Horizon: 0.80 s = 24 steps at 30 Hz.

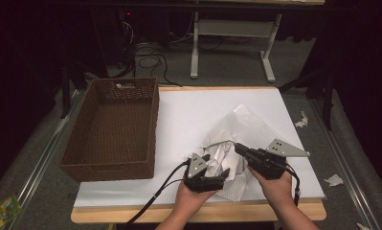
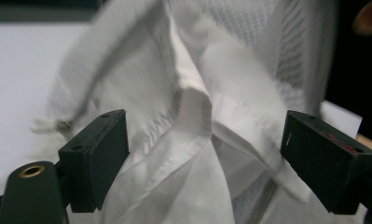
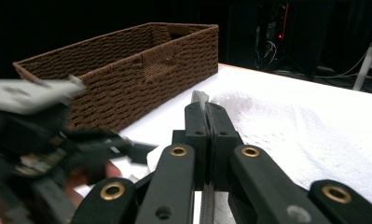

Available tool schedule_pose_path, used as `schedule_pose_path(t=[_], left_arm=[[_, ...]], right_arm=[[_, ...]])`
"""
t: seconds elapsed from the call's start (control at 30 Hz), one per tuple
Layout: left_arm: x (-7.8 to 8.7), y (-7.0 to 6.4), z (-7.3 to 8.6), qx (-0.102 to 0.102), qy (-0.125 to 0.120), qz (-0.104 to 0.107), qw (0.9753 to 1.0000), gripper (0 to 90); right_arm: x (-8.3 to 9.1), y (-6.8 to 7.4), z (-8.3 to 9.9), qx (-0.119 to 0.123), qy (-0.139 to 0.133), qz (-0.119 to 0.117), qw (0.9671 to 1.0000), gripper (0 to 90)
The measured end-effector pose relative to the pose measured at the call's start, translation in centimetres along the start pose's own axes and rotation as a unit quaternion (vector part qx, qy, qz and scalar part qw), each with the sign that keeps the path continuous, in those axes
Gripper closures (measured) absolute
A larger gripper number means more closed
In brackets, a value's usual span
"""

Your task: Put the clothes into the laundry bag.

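white garment pinched at the table's near edge

in the right gripper view the right gripper (image 3: pixel 207 122) has its jaws pressed flat together, with a thin grey strip of fabric caught between them and poking out at the tips. in the left gripper view the left gripper (image 2: pixel 204 151) has its jaws spread wide, and folds of the white garment (image 2: pixel 193 116) bulge up between them; the cloth brushes the inner faces of both jaws but nothing is squeezed.

from the high view, the left gripper (image 1: pixel 225 173) lies low over the near side of the garment (image 1: pixel 246 127), pointing toward the right one, while the right gripper (image 1: pixel 238 148) reaches in from the right with its tips on the bunched middle of the cloth. the two are near each other, each held in a hand coming up from the bottom edge.

the garment lies crumpled on the near right part of the white table top (image 1: pixel 188 112), a smoother part spreading away toward the far right. a brown woven basket (image 1: pixel 131 86) stands on the left side of the table, well apart from the cloth.
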<state>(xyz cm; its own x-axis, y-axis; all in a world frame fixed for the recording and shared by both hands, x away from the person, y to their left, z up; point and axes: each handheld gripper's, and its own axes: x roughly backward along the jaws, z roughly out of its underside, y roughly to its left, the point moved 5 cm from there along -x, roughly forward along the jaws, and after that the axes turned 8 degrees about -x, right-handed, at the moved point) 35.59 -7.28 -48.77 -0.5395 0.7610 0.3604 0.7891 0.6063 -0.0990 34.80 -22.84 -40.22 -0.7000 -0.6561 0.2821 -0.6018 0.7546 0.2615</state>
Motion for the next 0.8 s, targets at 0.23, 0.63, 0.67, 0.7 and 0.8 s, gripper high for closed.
schedule_pose_path(t=[0.23,0.63,0.67,0.7,0.8], left_arm=[[-1.3,1.0,0.4,0.008,0.042,-0.012,0.999,64.6],[-3.6,0.3,-5.0,-0.02,-0.052,-0.027,0.9981,79.4],[-4.1,0.0,-5.2,-0.024,-0.053,-0.027,0.998,79.4],[-4.4,-0.2,-5.3,-0.028,-0.054,-0.028,0.9977,79.3],[-4.6,-0.3,-5.9,-0.029,-0.064,-0.033,0.9969,79.7]], right_arm=[[0.0,0.0,0.0,0.0,-0.002,-0.004,1.0,89.9],[0.5,-0.1,-1.1,-0.004,-0.018,-0.01,0.9998,90.0],[0.7,-0.3,-1.2,-0.006,-0.02,-0.008,0.9997,90.0],[0.8,-0.4,-1.2,-0.01,-0.022,-0.007,0.9997,90.0],[1.0,-0.9,-1.3,-0.013,-0.026,-0.006,0.9996,90.0]])
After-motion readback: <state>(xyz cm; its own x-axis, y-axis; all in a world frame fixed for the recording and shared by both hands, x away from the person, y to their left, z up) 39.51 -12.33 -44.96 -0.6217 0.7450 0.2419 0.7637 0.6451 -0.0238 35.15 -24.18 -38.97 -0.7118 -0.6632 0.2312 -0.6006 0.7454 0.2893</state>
